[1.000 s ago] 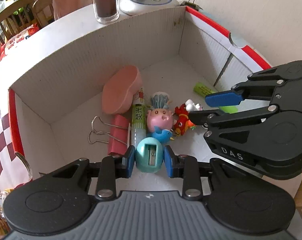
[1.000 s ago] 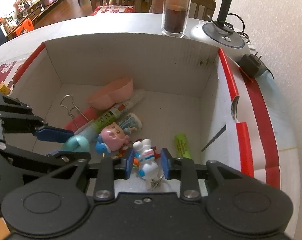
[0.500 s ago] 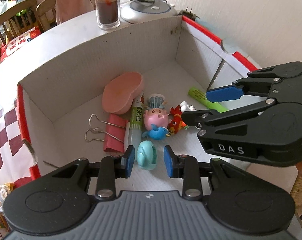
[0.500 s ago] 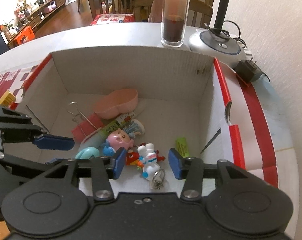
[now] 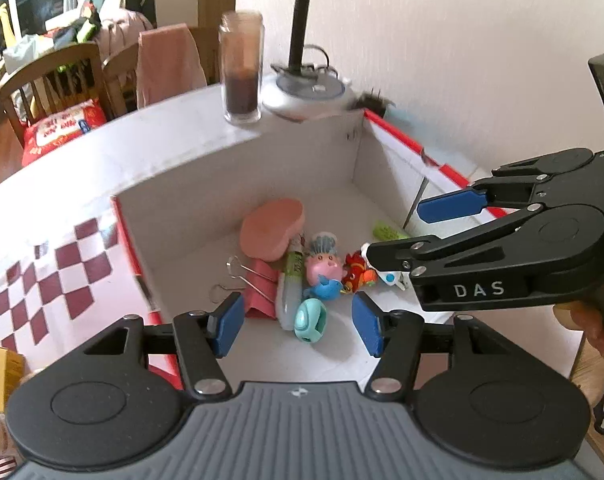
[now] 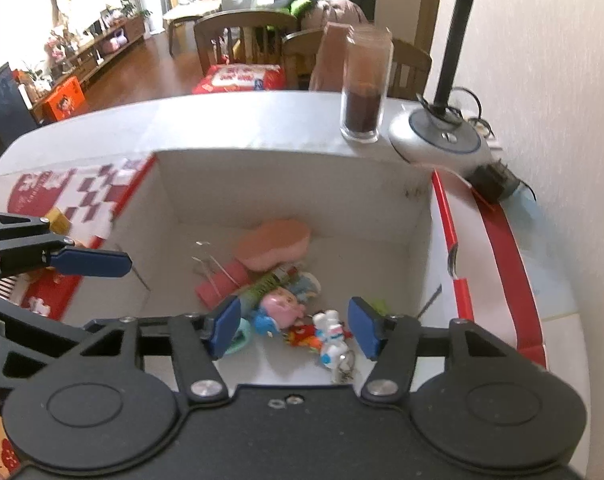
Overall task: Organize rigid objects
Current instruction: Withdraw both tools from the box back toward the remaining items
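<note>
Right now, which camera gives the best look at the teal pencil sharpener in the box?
The left wrist view: the teal pencil sharpener lies whole and unobstructed between that gripper's open jaws. In the right wrist view only a sliver of it shows behind the left blue pad.

a second earlier the left gripper pinched the teal sharpener; it then spread its fingers wide and drew back above the box, leaving the sharpener lying below between them. the right gripper likewise let go of the white bunny keychain and rose.
</note>
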`<state>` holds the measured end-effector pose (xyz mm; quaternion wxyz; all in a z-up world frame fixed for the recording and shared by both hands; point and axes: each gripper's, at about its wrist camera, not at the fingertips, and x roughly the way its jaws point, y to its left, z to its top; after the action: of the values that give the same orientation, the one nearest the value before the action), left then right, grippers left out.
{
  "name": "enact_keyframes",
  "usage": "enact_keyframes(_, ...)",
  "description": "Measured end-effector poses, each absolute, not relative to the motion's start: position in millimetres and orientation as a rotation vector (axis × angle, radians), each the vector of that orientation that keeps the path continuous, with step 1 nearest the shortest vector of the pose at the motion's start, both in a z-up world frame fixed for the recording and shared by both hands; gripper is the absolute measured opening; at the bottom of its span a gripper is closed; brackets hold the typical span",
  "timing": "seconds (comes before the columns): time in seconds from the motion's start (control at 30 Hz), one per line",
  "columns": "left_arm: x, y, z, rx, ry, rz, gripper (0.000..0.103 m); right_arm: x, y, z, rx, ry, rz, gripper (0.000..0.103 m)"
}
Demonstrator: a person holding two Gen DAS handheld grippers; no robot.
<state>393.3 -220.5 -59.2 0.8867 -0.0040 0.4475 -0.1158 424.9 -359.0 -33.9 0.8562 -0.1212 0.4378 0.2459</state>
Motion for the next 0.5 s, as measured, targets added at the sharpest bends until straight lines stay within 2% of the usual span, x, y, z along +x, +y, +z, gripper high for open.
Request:
enact_keyframes(0.17, 372.9, -202.1, -44.1, -0.019, 0.87, -0.23, 0.059, 407.9, -349.0, -14.7, -0.236, 0.88, 0.538, 0.064)
enact_keyframes(0.27, 360.5, -190.2, -37.5, -0.029, 0.844, -0.222, 0.059, 397.3, -341.8, -5.4, -0.226, 0.858, 0.549, 0.073)
enact_keyframes(0.5, 327.1, -155.6, -25.6, -0.058, 0.79, -0.198, 0.059, 370.6, -323.0, 7.4, -0.192, 0.827, 0.561, 0.082)
